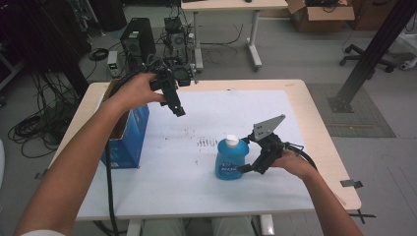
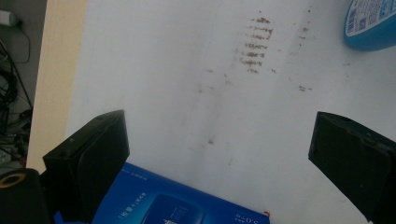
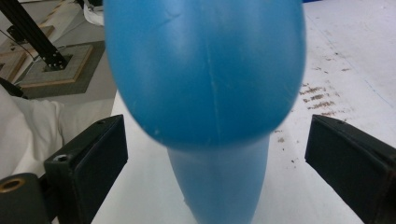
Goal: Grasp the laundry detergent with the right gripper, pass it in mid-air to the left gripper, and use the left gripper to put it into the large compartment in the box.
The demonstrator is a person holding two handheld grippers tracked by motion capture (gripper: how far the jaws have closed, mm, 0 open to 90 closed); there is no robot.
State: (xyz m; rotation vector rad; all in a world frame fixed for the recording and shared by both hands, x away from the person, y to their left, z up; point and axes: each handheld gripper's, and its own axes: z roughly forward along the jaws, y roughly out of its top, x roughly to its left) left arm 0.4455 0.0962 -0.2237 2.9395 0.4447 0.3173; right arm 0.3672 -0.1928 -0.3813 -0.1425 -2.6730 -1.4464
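1. The blue bottle [image 1: 231, 158] stood upright near the table [image 1: 295, 98] centre, at about 9 o'clock of the right gripper [image 1: 247, 155].
2. Its fingers [image 3: 88, 163] were spread wide either side of the bottle, not clamping it.
3. The left gripper [image 1: 178, 110] hovered released, above the blue box [image 1: 128, 135].
4. Risk: closing off-centre on the rounded, slick body might tip or squirt the bottle away.

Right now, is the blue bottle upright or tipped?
Upright. The blue bottle stands on its base on the table, white cap on top; the right gripper brackets it, fingers open.
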